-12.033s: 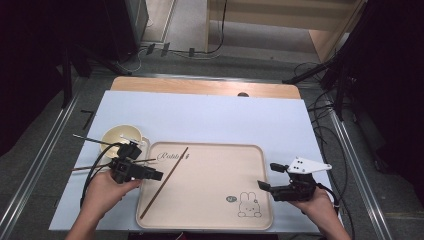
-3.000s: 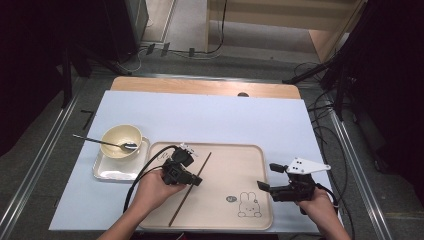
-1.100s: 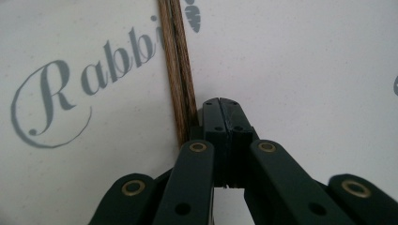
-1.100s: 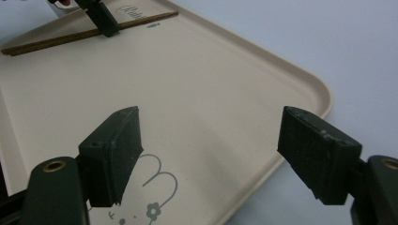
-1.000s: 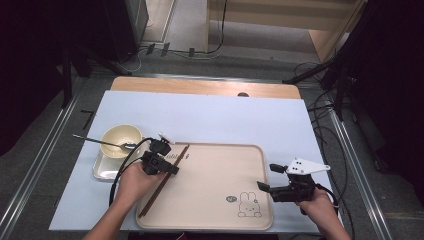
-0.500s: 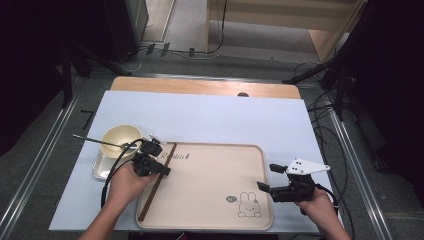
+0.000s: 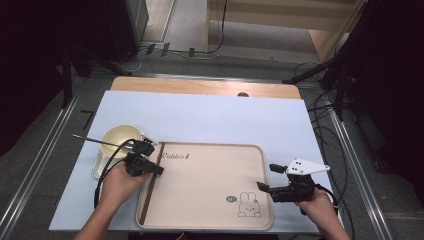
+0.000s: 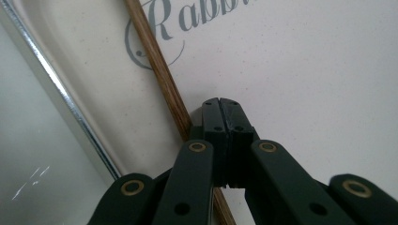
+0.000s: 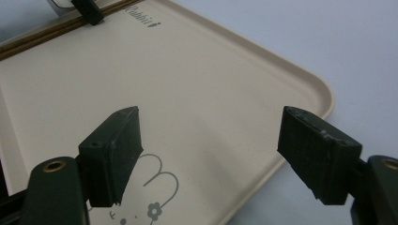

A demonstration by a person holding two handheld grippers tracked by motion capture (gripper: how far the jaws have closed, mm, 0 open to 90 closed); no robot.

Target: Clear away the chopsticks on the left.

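A brown wooden stick (image 7: 150, 187) lies lengthwise along the left side of a beige tray (image 7: 210, 170) printed with a rabbit. My left gripper (image 7: 159, 171) rests on the tray with its jaws pressed together. In the left gripper view the stick (image 8: 159, 70) runs just beside the left gripper (image 8: 220, 104), touching one jaw's outer side, with nothing between the jaws. My right gripper (image 7: 266, 176) hovers over the tray's near right corner. In the right gripper view the right gripper (image 9: 209, 112) stands wide open above the tray (image 9: 211, 70), holding nothing.
A cream bowl (image 7: 120, 140) with a spoon (image 7: 87, 138) in it sits on a small metal plate (image 7: 99, 167), just left of the tray. The pale blue mat (image 7: 210, 120) stretches behind the tray. Cables trail from both grippers.
My left gripper has slid leftward across the tray, and the stick has moved with it to the tray's left side. The right gripper has stayed put.
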